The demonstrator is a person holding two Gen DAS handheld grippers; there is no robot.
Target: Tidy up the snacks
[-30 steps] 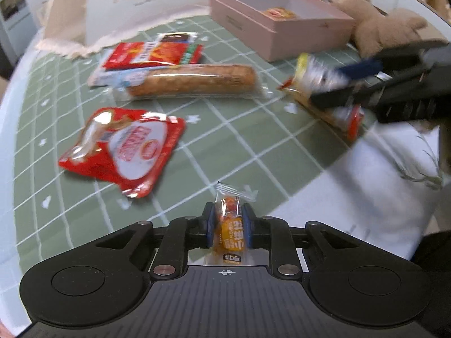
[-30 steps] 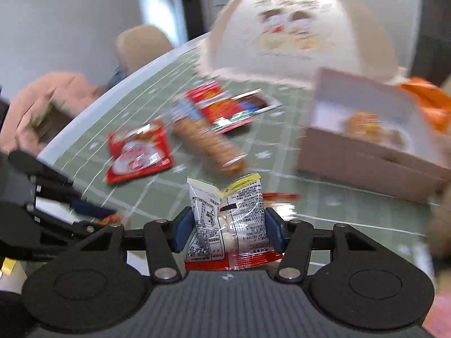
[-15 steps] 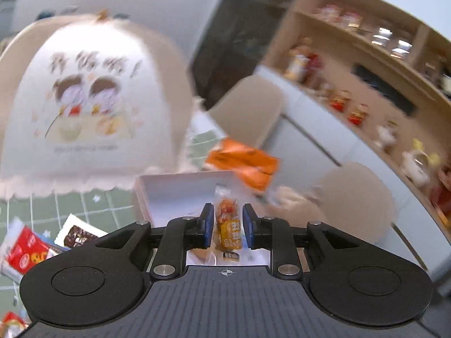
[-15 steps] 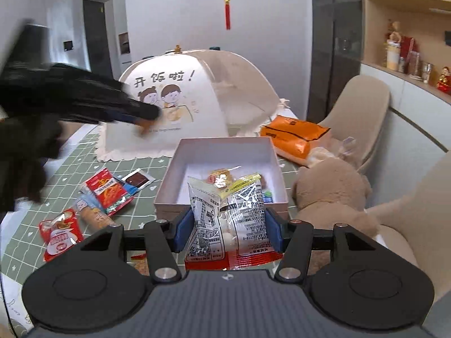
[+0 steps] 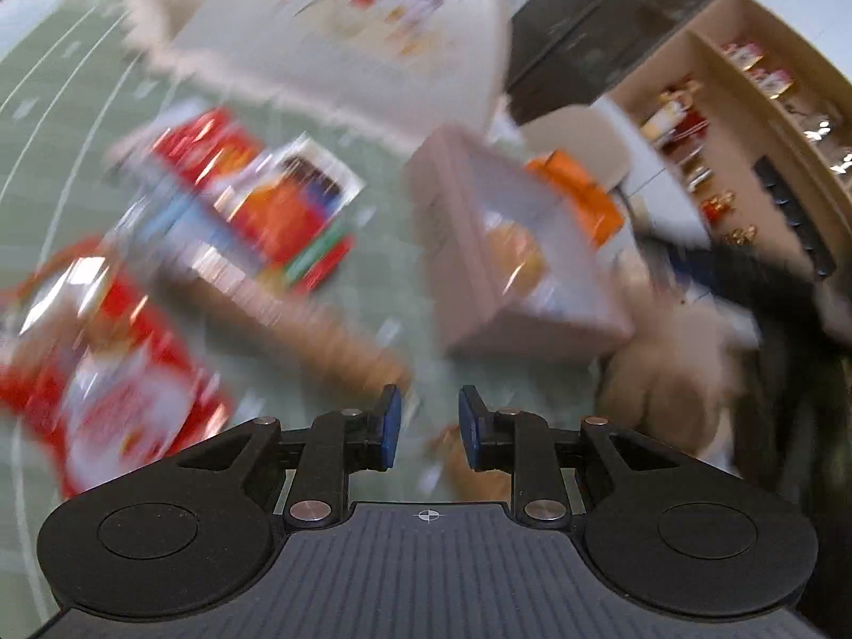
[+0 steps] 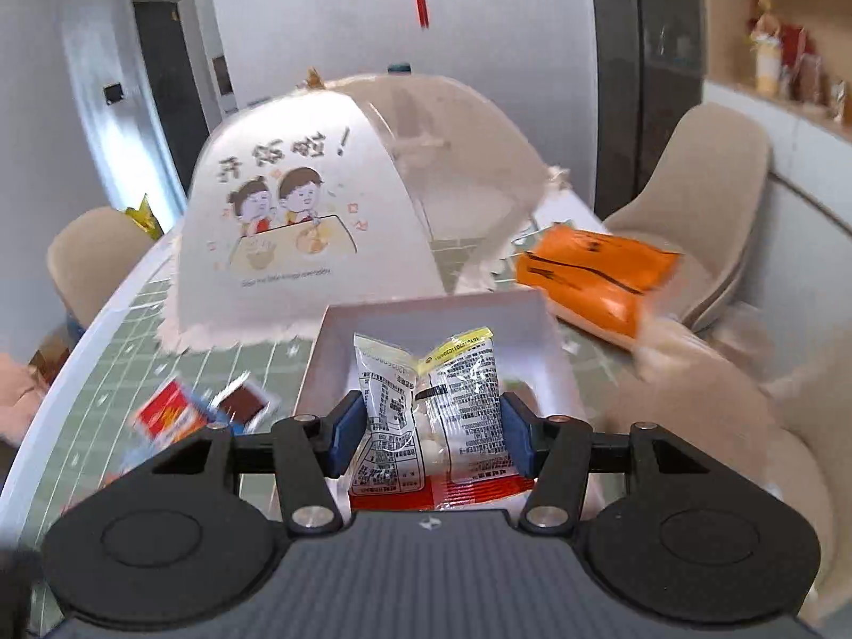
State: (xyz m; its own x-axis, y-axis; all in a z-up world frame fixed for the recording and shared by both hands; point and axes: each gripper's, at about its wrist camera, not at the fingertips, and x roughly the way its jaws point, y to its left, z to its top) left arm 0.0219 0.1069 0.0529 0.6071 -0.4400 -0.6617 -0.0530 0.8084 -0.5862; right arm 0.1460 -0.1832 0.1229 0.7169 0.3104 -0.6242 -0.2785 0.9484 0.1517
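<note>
Our right gripper [image 6: 432, 439] pinches a clear packet [image 6: 428, 415] above the pink box [image 6: 532, 314] ahead, left gripper [image 5: 424, 422] spread and empty, red packs [image 5: 117, 399] remain on the bench [image 5: 394, 293].

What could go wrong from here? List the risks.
1. The right gripper pinches the clear snack packet by its sides only; the slick film could slip before it is over the pink box.
2. The left wrist view is smeared, so the empty left gripper might knock the red packets.
</note>
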